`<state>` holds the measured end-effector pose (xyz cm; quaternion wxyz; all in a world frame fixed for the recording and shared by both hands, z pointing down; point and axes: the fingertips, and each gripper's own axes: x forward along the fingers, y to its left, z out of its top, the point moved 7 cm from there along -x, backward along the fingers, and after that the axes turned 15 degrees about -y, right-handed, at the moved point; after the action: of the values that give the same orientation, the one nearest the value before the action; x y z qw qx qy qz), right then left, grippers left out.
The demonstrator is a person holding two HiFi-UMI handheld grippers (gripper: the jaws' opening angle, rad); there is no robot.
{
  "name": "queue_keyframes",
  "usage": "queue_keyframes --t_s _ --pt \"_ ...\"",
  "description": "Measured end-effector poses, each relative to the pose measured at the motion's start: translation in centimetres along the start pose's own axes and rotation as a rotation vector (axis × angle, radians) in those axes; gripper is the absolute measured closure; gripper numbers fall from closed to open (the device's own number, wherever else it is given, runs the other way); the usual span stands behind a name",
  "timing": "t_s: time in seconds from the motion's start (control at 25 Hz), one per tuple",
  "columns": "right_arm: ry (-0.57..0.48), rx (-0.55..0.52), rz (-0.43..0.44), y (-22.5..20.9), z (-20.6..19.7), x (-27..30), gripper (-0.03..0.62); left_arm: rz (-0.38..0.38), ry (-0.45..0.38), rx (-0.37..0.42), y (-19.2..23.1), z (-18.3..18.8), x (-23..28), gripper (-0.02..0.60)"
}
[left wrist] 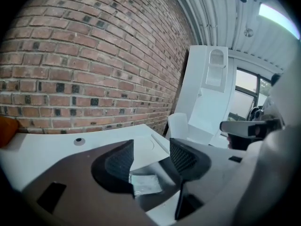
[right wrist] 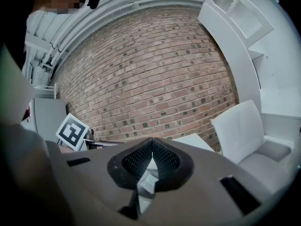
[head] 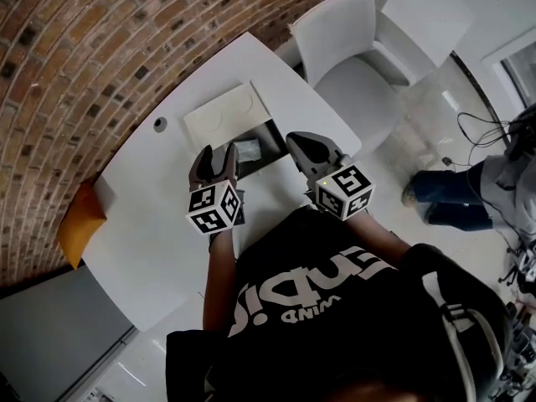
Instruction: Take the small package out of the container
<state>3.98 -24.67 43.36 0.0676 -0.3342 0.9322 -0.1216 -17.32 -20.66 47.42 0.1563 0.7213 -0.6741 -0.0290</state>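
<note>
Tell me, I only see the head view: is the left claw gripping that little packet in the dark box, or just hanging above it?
Observer: Not gripping. In the left gripper view the left gripper has its jaws apart, and the small package lies flat in the container below the gap, with neither jaw on it.
Operator: Is the other claw open too?
Observer: No. The right gripper view shows the right gripper with its jaws closed, tips touching.
</note>
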Motion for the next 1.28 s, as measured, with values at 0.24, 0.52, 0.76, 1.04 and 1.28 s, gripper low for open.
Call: queue_keyframes --t_s 0.24,0.52,0.76,1.04,1.28 --pt "0.013 -0.010 -0.014 -0.3 -0.2 -0.2 0.594 -0.005 0.094 -0.045 0.7 -3.1 1.3 0.356" --pt "0.005 0.004 -0.013 -0.3 -0.3 -0.2 0.594 0.016 0.177 -0.062 1.8 -5.8 2.5 0.356" --pt "0.021 -0.007 -0.020 -0.3 -0.3 -0.3 0.594 0.035 0.252 -0.076 2.5 -7.8 3.4 0.356" --pt "0.030 -0.009 -0.029 -0.1 -0.4 -0.7 0.594 0.098 0.362 -0.074 3.5 -10.5 4.2 0.356" --pt "0.027 -0.020 -0.033 -0.4 -0.5 -1.0 0.594 0.113 0.427 -0.047 3.9 -11.5 5.1 0.356"
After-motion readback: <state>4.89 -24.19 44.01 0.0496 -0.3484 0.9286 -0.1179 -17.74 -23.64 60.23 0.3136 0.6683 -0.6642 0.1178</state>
